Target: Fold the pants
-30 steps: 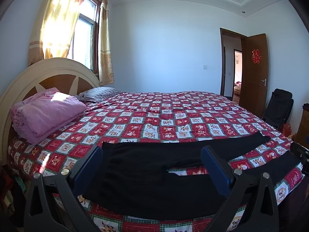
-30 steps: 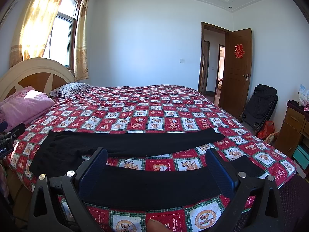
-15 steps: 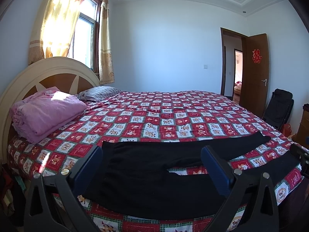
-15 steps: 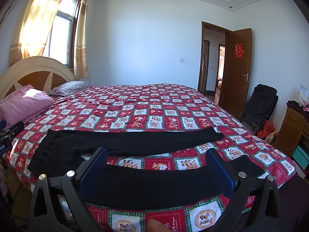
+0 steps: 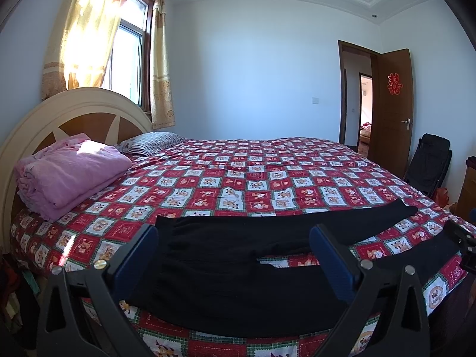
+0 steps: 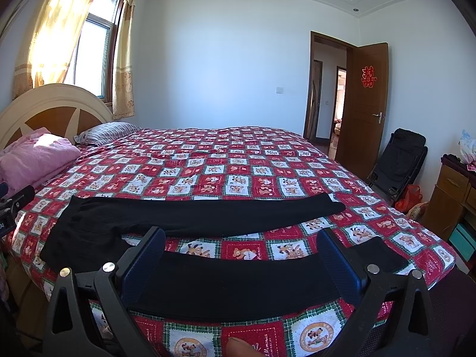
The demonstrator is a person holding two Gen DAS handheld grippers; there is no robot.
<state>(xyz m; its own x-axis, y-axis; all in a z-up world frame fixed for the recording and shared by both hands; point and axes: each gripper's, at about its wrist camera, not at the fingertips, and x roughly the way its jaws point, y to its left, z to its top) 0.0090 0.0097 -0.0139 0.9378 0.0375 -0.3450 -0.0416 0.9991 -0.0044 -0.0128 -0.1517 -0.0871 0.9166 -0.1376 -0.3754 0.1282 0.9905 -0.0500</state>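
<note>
Pants laid out, fold not begun

Bed (image 5: 238,178) with red patchwork quilt carries black pants (image 6: 208,217) flat along near edge, waist toward headboard, legs apart. Left gripper (image 5: 232,253) hangs over waist, right gripper (image 6: 241,255) over near leg; both spread wide, empty. Nothing shifted over the last second: approach pending, first grab likely next

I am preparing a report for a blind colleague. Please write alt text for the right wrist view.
Black pants lie flat and unfolded on a bed's red checked quilt, legs spread apart toward the right. The open right hand-held gripper hovers over the nearer leg, holding nothing. A pink blanket and striped pillow rest by the headboard.
</note>
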